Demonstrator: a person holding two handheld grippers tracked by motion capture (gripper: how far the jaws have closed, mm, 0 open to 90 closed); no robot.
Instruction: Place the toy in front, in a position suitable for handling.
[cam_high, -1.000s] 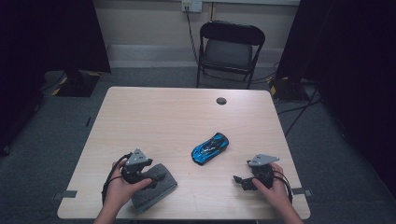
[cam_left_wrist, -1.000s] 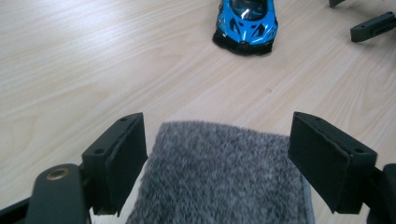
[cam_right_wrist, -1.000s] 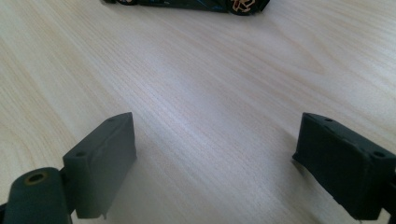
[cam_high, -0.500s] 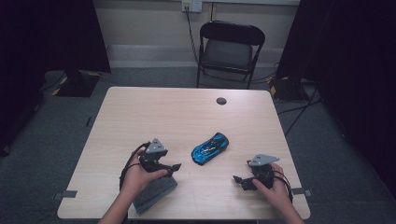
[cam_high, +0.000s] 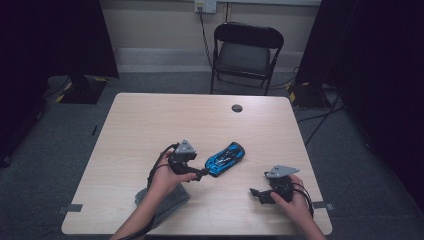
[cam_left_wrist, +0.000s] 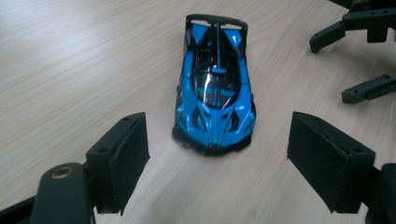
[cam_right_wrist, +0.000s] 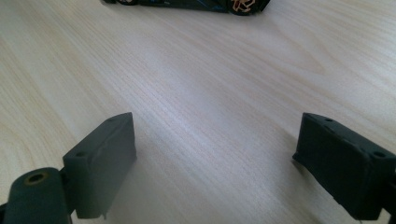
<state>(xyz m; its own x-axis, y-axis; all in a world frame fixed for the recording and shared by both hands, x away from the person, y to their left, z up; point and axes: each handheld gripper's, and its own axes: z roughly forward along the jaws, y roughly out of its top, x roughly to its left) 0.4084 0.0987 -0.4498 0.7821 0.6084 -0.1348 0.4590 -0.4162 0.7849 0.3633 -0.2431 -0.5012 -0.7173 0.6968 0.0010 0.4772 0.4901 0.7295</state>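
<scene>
A blue and black toy car (cam_high: 226, 158) sits on the wooden table (cam_high: 150, 125), right of centre. In the left gripper view the car (cam_left_wrist: 215, 93) lies lengthwise, its near end just beyond the open jaws of my left gripper (cam_left_wrist: 219, 163). From above, the left gripper (cam_high: 201, 173) is at the car's left end and holds nothing. My right gripper (cam_high: 257, 193) rests open near the front right of the table, a short way from the car. Between its pads (cam_right_wrist: 103, 161) is bare wood, and the car's underside (cam_right_wrist: 187, 3) shows at the top edge.
A grey pouch-like thing (cam_high: 165, 202) lies under the left forearm near the front edge. A small black disc (cam_high: 237, 108) sits at the table's far side. A black folding chair (cam_high: 246, 50) stands behind the table. The right gripper's jaws (cam_left_wrist: 359, 56) show in the left gripper view.
The left hand has carried its gripper away from the grey thing, rightward and forward up to the car. The right gripper and the car have stayed put.
</scene>
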